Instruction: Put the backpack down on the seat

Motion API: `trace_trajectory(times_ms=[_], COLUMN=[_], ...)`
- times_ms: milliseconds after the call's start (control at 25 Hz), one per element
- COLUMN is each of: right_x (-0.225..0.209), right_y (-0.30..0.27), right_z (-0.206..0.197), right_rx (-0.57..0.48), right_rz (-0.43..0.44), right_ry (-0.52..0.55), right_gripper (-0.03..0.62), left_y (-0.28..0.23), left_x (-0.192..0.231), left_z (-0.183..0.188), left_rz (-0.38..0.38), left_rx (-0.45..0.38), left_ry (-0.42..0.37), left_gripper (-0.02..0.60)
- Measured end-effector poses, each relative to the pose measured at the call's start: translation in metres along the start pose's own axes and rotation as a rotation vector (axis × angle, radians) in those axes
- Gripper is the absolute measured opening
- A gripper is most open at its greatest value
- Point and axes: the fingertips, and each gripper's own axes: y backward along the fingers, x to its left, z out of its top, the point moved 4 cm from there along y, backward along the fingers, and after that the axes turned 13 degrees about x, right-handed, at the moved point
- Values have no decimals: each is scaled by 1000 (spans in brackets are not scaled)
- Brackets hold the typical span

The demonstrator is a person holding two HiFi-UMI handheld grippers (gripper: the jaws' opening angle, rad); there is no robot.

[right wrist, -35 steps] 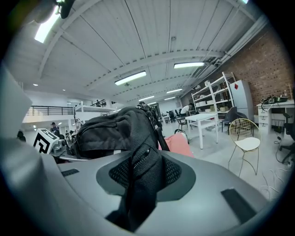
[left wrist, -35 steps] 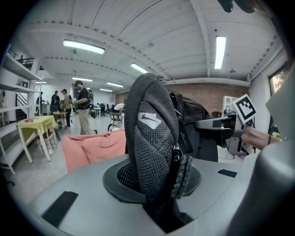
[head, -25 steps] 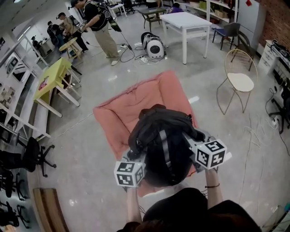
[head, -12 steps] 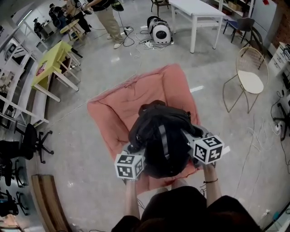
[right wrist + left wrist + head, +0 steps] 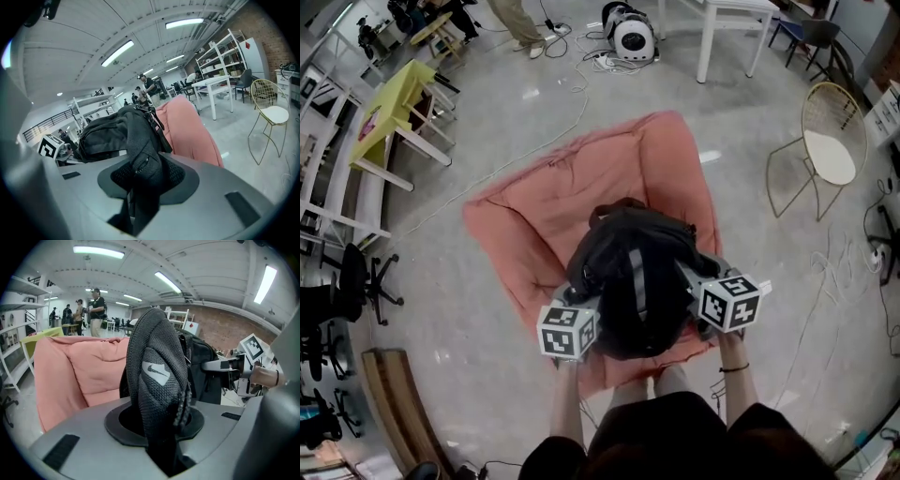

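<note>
While person is stepping closer, pink seat (image 5: 553, 197) is growing bigger under black backpack (image 5: 633, 281). Backpack is hanging over seat's near edge, seemingly not resting yet. Left gripper (image 5: 581, 307) is pinching mesh strap (image 5: 157, 380); right gripper (image 5: 692, 279) is pinching other strap (image 5: 140, 164). Lowering onto seat is likely coming next.

Black backpack (image 5: 609, 262) upright over front of pink cushioned seat (image 5: 544, 206).

The backpack (image 5: 633, 291) is black mesh with a white logo (image 5: 156, 372); the seat (image 5: 544, 211) salmon-pink; the floor (image 5: 478, 337) glossy grey.
</note>
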Motion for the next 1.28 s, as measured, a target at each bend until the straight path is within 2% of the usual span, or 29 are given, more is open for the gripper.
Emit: trace_trajectory(times_ms=[480,800,1280], right_x=[-36,-51,-63], right_y=[-54,-91,-120], right_z=[26,42,56], right_rx=[28,19,-42], right_rz=[-18,-33,-39], right_ry=[-11,-36,-90], right_gripper=[109,109,146], left_y=[-50,-75,-98], left_x=[32,60,89], left_z=[29,46,57], left_rz=[-10,13,95], left_rx=[-4,-12,-35], left_ry=[11,6,32], left_gripper=[107,109,177])
